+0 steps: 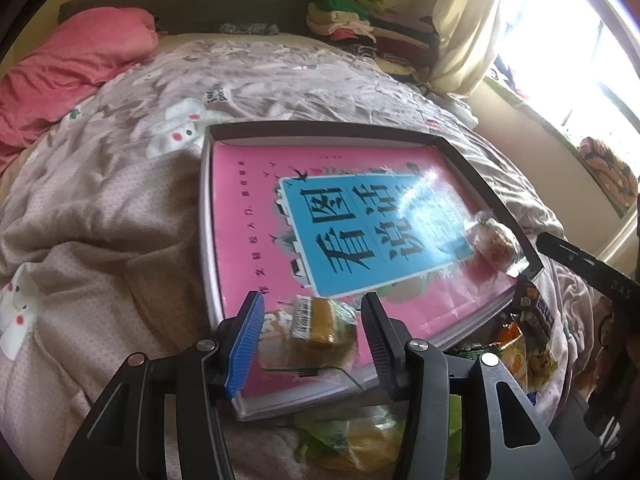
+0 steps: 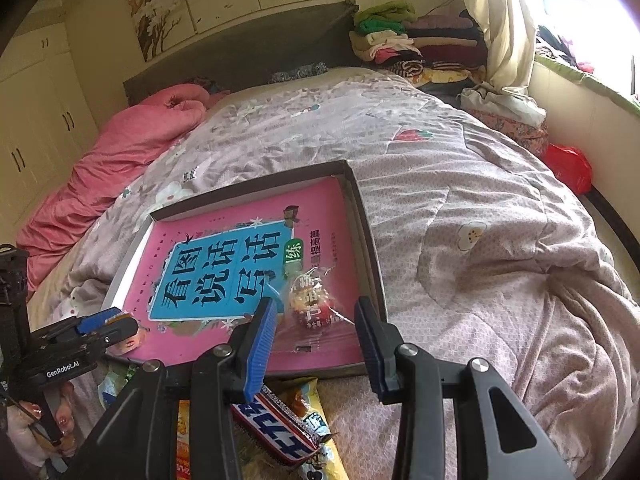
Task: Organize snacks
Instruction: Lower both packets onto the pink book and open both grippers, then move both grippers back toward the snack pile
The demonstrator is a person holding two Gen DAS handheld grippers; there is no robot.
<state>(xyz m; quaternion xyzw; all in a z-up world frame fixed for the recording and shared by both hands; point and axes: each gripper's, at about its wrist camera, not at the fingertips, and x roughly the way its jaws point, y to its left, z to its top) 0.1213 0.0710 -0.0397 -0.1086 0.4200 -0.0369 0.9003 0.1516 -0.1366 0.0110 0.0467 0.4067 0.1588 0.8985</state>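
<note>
Left gripper [image 1: 312,336], jaws parted, a clear-wrapped brown cake [image 1: 316,330] lying between them on the near edge of the pink book [image 1: 248,208]; gaps show on both sides of the wrapper, so the pads do not press it. Right gripper [image 2: 316,334] likewise spread, its jaws either side of a clear-wrapped red and white snack [image 2: 310,300] but apart from it; that snack rests on the book's near right corner. Pink book lies flat inside a shallow dark-walled tray [image 2: 370,240] on the bed, its blue title panel [image 2: 224,276] printed with large black Chinese characters. Tray sits on a grey-pink quilt [image 2: 460,200] patterned with white flowers. Loose snacks heaped on the quilt just in front of the tray: a dark bar wrapper with bold white lettering [image 2: 280,428], on top of a yellow packet [image 2: 320,456]; a green and yellow bag [image 1: 360,432] below the left gripper. Seen from the right wrist, the left gripper's body reads "GenRobot.AI" [image 2: 63,372], with a person's hand [image 2: 48,420] gripping its handle. Pink blanket [image 2: 120,160] bunched at the far left of the bed, folded clothes [image 2: 400,40] stacked by the headboard.
</note>
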